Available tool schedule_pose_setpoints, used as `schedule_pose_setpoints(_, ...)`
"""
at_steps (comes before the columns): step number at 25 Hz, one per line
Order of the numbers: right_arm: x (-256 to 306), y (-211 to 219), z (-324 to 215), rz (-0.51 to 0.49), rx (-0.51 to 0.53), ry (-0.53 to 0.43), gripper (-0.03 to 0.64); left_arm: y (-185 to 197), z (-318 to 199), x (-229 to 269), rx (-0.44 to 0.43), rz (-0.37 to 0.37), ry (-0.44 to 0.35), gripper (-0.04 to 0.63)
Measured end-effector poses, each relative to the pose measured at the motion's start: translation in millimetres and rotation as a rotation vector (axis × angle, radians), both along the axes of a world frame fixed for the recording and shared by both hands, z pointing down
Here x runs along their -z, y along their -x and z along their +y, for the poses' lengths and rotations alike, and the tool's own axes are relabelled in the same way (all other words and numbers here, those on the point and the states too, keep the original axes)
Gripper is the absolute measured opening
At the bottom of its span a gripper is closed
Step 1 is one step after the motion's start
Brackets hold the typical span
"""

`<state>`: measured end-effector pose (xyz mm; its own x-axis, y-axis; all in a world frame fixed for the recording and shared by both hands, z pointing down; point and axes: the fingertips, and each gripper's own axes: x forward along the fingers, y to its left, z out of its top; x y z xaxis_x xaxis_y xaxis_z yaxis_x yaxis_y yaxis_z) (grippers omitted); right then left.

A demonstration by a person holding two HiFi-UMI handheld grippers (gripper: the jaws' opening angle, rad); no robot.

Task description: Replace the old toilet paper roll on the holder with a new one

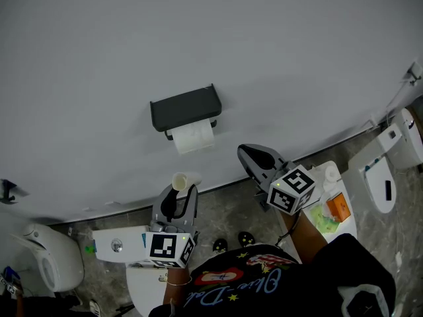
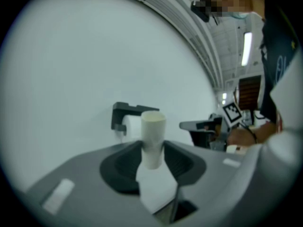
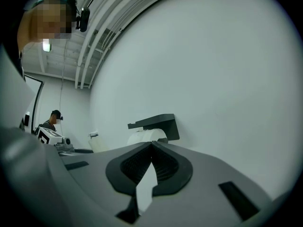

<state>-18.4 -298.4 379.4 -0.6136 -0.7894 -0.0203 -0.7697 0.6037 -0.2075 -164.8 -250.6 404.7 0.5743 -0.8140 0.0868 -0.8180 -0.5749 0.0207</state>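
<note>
We see the left claw (image 1: 178, 191) (image 2: 152, 151) pinching a bare cardboard tube (image 1: 180, 180) (image 2: 153, 135) near its lower end, so the tube stands upright between the jaws with its open top above them. It is held out in front of the wall (image 1: 211, 38), below the holder and apart from it. The dark holder (image 1: 185, 106) (image 2: 124, 111) (image 3: 158, 123) is fixed to that wall, with a flat shelf on top, and a white toilet paper roll (image 1: 193, 137) (image 2: 131, 126) (image 3: 144, 136) sits on it under the shelf, one sheet hanging down in front. The right claw (image 1: 248, 152) (image 3: 151, 144) is pressed together with nothing between its jaws; it points level toward the wall, to the right of the holder and lower, touching neither it nor the roll. At the right edge of the head view we make out a small white desk (image 1: 348, 226) bearing an orange box (image 1: 338, 207), and a white toilet (image 1: 390, 170) beyond it. Another toilet (image 1: 49, 259) stands at the lower left.
</note>
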Motion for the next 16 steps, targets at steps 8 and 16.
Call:
schedule_pose_setpoints(8,-2.4,-2.9,2.2,0.018,-0.020,0.011,0.014,-1.5,2.1,-0.4,-0.003,-0.002,0.003,0.144)
schedule_pose_setpoints(16,-2.1,-3.8,1.0,0.029,-0.016,0.002,0.014,-5.0,-1.0,-1.2,-0.014,-0.003,0.004,0.144)
